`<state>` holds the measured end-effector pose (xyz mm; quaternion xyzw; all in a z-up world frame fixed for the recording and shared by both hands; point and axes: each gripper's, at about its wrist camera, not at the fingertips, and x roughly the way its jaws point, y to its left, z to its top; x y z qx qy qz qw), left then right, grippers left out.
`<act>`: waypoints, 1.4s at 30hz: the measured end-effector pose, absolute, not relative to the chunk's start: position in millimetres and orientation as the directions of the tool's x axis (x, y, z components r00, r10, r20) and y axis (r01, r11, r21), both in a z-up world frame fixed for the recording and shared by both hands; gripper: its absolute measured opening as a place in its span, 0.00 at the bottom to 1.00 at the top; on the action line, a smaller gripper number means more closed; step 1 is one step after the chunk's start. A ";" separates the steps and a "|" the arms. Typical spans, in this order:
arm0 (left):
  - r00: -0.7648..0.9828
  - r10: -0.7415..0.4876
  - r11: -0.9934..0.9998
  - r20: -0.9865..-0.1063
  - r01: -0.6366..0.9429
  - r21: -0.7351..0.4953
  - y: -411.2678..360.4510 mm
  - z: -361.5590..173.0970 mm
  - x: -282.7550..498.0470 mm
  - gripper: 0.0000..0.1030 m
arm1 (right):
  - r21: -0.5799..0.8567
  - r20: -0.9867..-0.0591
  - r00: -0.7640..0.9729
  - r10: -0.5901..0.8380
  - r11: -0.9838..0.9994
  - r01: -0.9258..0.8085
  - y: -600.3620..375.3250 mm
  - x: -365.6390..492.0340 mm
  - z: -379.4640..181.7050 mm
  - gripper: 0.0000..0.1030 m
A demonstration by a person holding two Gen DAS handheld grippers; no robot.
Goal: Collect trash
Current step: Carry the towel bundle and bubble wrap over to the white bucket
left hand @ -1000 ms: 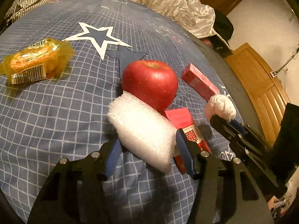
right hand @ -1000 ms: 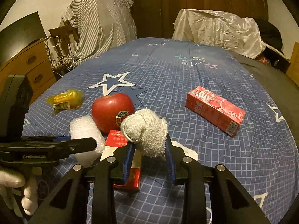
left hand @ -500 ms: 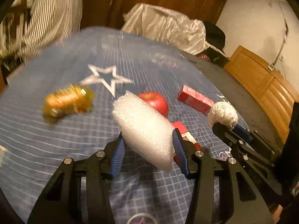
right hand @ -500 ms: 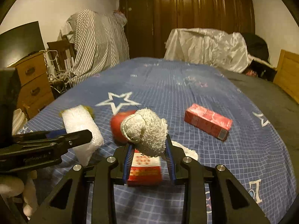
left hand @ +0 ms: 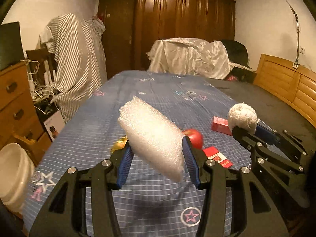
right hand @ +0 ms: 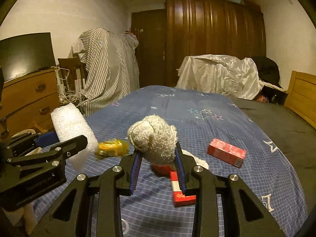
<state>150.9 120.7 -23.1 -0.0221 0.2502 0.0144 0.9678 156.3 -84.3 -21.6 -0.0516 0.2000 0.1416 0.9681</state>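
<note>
While both grippers hang over the bed's [left hand: 169, 98] near edge, its far half lies bare. A white bin [left hand: 13, 173] stands left, contents hidden. The left gripper [left hand: 158, 158] clamps a bumpy white foam roll [left hand: 152, 134]; the right gripper [right hand: 158, 158] clamps a fuzzy balled-up sock [right hand: 152, 140].

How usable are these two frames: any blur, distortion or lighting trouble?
Left wrist: warm dim light, strong fisheye bending at the edges, apple and white bin smeared, foam fairly sharp. Right wrist: same cast, yellow wrapper blurred, rag ball crisp, corners vignetted.
</note>
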 end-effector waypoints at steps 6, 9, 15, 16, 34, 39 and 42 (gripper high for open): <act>0.882 0.065 0.996 -0.466 -0.087 -0.025 152.7 -6.3 136.8 0.46 | -0.056 -0.393 0.870 0.299 0.936 -0.348 -42.1 145.5 -0.3 0.32; 0.883 0.098 0.993 -0.458 -0.120 -0.021 171.8 3.7 129.5 0.46 | -0.069 -0.388 0.862 0.326 0.922 -0.380 -16.5 143.9 9.2 0.32; 0.882 0.175 0.981 -0.438 -0.196 -0.004 211.9 21.0 115.2 0.46 | -0.081 -0.377 0.839 0.393 0.888 -0.452 41.4 134.5 30.1 0.32; 0.880 0.191 0.977 -0.435 -0.213 -0.003 221.6 24.0 111.4 0.46 | -0.081 -0.375 0.833 0.408 0.880 -0.468 54.2 132.5 34.0 0.32; 0.801 0.396 0.899 -0.449 -0.437 0.015 350.1 39.7 48.3 0.46 | -0.061 -0.434 0.679 0.593 0.732 -0.678 254.0 121.0 69.1 0.32; 0.773 0.435 0.874 -0.461 -0.485 0.013 381.0 38.2 34.8 0.46 | -0.068 -0.460 0.640 0.616 0.694 -0.717 305.4 118.9 69.9 0.32; 0.755 0.454 0.859 -0.473 -0.511 0.010 400.5 35.2 27.7 0.46 | -0.065 -0.482 0.609 0.630 0.668 -0.742 338.8 120.3 67.8 0.33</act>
